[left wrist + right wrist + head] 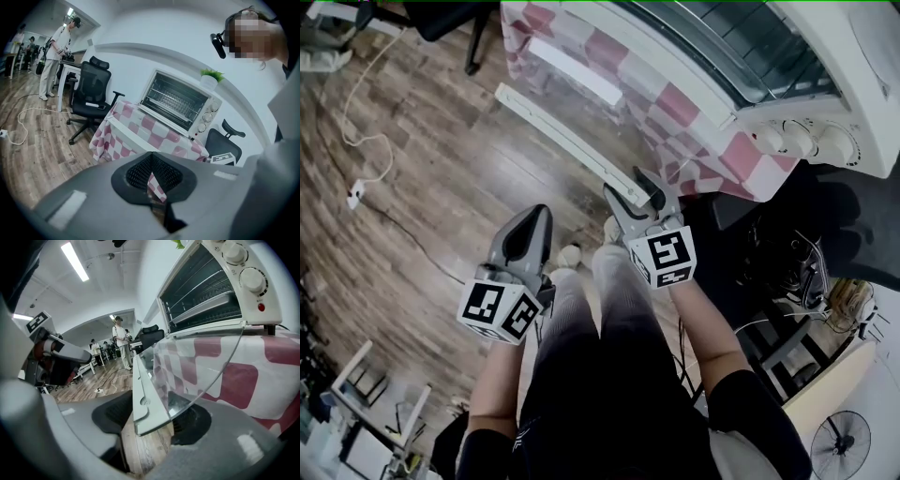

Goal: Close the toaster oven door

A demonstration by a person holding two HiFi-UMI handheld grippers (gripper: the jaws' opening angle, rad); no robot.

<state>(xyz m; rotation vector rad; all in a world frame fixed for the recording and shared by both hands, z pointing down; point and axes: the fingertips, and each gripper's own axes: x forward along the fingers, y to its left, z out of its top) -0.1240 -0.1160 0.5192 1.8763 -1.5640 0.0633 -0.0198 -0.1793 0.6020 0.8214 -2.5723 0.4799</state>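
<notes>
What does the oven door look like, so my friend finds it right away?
Find the pink-and-white checked cloth; a white toaster oven sits on it. The door is the clear glass flap with a white frame, swung open out from the oven's front. Only it is see-through: the checks show through it.

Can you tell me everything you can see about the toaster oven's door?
The door is a clear glass pane in a white frame, and the pink-and-white checked cloth shows through the glass. It is swung open, out from the toaster oven, and joined to it along the bottom front edge. One outer corner sits between the spread jaws of the right gripper. I cannot tell whether the pads touch it.
</notes>
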